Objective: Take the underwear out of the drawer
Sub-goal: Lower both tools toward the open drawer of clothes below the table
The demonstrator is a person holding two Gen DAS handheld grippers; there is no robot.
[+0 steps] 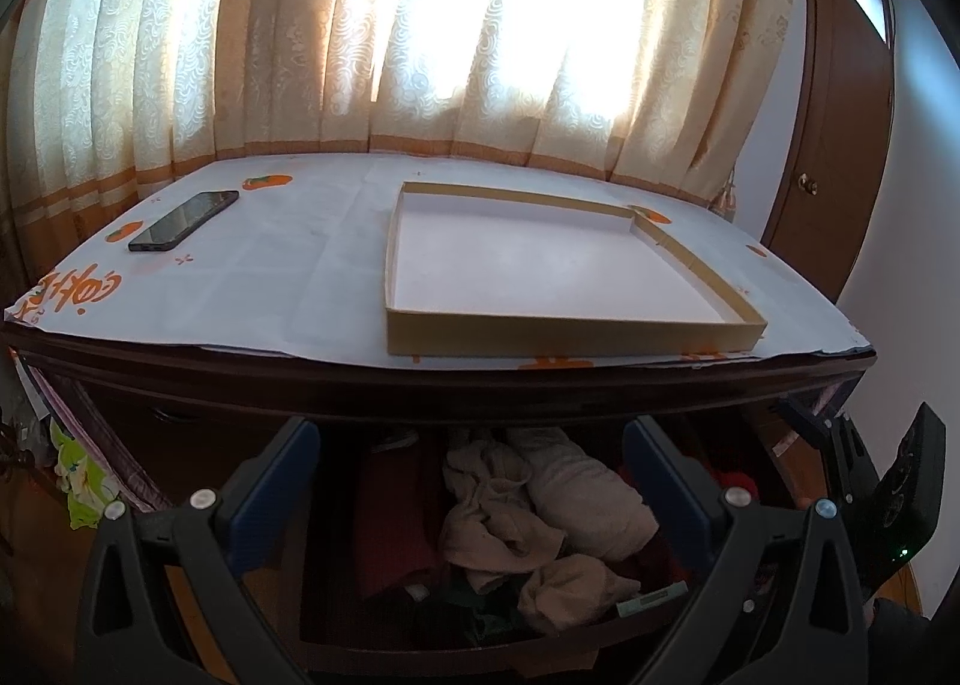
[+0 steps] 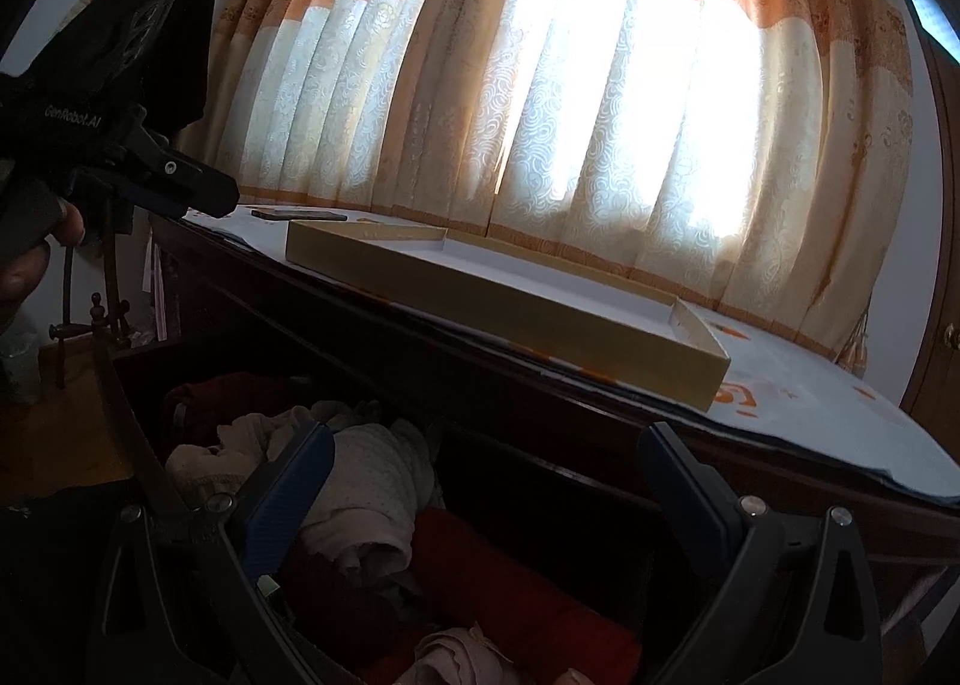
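The dark wooden drawer (image 1: 336, 595) stands pulled out below the tabletop. Crumpled beige and white underwear (image 1: 540, 511) lies in its middle, among dark red cloth. My left gripper (image 1: 471, 481) hangs open just above that pile, with nothing between its blue pads. The right wrist view shows the drawer (image 2: 135, 439) from the right side, holding a white knit piece (image 2: 372, 481), a red garment (image 2: 516, 589) and a pink piece (image 2: 456, 655). My right gripper (image 2: 486, 493) is open over the red garment and holds nothing.
A shallow cardboard tray (image 1: 576, 334) sits on the paper-covered tabletop (image 1: 252, 289), and a black phone (image 1: 183, 220) lies at the left. Curtains hang behind. A hand holds the left gripper (image 2: 180, 187) at the upper left. A brown door (image 1: 840, 145) is at the right.
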